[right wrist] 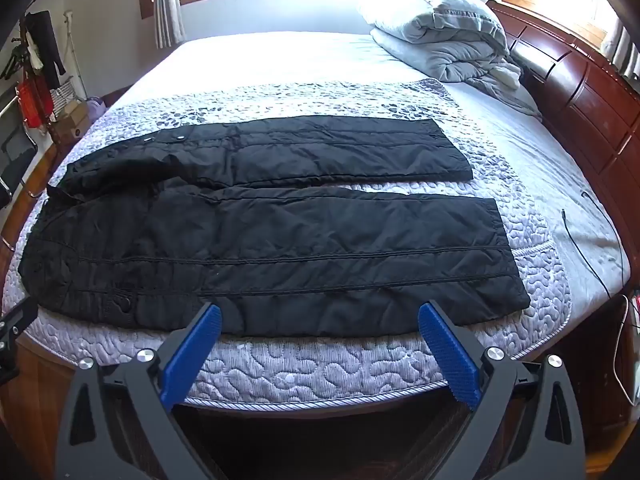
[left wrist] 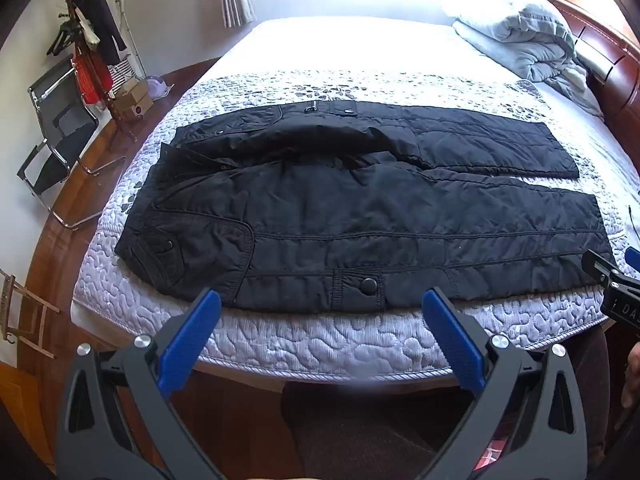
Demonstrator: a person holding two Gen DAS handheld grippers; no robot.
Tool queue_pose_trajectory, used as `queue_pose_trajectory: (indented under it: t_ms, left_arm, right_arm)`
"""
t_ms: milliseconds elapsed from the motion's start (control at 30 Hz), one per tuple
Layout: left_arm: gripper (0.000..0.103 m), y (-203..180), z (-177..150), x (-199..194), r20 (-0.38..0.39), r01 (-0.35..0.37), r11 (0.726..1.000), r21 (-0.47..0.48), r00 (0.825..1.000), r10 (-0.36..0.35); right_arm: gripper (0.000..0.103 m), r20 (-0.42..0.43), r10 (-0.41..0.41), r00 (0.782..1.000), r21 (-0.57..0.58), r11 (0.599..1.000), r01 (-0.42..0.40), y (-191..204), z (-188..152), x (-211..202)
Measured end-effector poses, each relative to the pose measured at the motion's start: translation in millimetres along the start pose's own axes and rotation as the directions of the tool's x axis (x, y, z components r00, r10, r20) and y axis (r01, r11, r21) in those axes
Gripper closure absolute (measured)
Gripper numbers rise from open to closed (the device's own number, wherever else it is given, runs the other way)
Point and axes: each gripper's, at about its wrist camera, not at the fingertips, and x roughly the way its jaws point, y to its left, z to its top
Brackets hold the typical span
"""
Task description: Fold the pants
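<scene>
Black quilted pants (left wrist: 360,216) lie flat across the near part of the bed (left wrist: 320,344), on its grey patterned mattress cover, waist toward the left, both legs running right and parted by a narrow gap. The near leg's edge sits just inside the mattress edge. Left tool (left wrist: 320,312) hovers over that near edge by a snap pocket, blue pads spread wide, nothing between them. Right tool (right wrist: 318,326) hangs further along the same leg toward the cuff, its pads just as wide apart and empty. A folded grey duvet (right wrist: 440,40) is bundled by the wooden headboard (right wrist: 580,100).
</scene>
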Motion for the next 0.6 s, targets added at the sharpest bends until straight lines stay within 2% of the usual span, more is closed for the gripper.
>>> queue_pose_trajectory:
  t_ms: [600]
  left_arm:
    - [0.002, -4.3, 4.7, -6.0, 0.023, -0.001, 1.0, 0.016, 1.0, 0.0]
  right_arm:
    - [0.003, 0.003, 0.0, 1.0, 0.005, 1.0, 0.0, -2.5, 2.1, 0.7]
